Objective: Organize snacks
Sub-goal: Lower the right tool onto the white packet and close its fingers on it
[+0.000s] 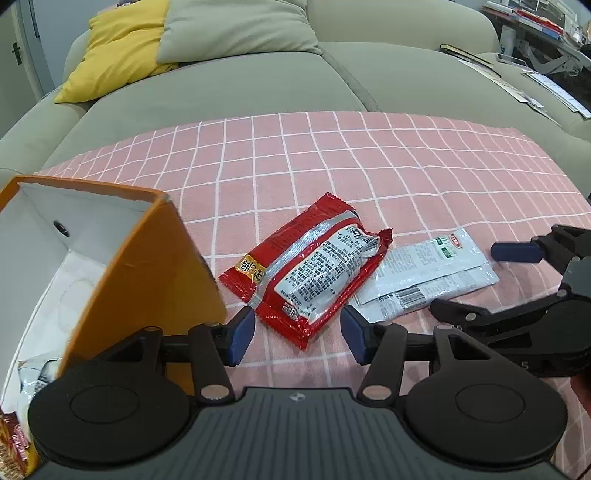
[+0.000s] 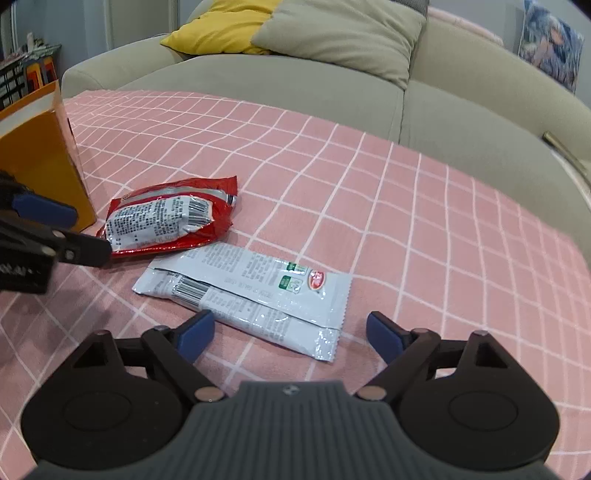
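Observation:
A red snack packet (image 1: 314, 269) lies back side up on the pink checked cloth (image 1: 332, 158). My left gripper (image 1: 297, 332) is open, its blue pads straddling the packet's near corner without gripping it. A white snack packet (image 1: 424, 273) lies just right of the red one. In the right wrist view the white packet (image 2: 251, 291) lies just ahead of my open right gripper (image 2: 290, 334), and the red packet (image 2: 170, 218) is behind it. An orange box (image 1: 155, 266) with a white inside stands open at the left and holds some packets (image 1: 37, 373).
A grey-green sofa (image 1: 221, 85) runs behind the cloth, with a yellow cushion (image 1: 118, 48) and a grey cushion (image 1: 229, 29). Books and papers (image 1: 535, 81) lie on its right part. The orange box also shows in the right wrist view (image 2: 37, 158) at far left.

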Demonstrator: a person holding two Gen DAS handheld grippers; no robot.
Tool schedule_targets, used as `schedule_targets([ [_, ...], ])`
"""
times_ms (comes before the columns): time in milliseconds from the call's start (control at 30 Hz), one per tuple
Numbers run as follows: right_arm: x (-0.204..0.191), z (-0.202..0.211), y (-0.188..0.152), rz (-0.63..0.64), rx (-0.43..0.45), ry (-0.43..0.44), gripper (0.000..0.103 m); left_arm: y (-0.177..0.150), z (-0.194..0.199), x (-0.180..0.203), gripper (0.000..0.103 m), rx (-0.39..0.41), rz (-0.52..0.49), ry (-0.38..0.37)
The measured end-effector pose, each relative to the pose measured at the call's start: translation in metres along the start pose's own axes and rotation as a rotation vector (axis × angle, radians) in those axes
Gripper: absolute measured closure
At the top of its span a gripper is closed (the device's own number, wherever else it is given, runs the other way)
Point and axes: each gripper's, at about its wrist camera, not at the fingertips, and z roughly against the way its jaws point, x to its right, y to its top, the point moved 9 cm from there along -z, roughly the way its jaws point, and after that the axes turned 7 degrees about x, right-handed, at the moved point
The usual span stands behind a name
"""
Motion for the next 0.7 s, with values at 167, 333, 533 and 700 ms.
schedule_targets([
  [167,-0.004,0.001,-0.002,-0.018,0.011,0.018,0.026,-0.002,-0.011,0.001,0.045,-0.009,0.02,0.015],
  [333,-0.01,0.008,-0.005,-0.011,0.026,0.005,0.043,-0.002,-0.017,0.003,0.07,-0.018,0.027,0.005],
  [533,-0.016,0.018,-0.011,-0.003,0.041,-0.007,0.064,-0.008,-0.021,0.006,0.098,-0.046,0.021,-0.016],
  [700,-0.016,0.027,-0.017,0.015,0.047,-0.039,0.08,-0.009,-0.02,0.008,0.101,-0.055,0.01,-0.029],
])
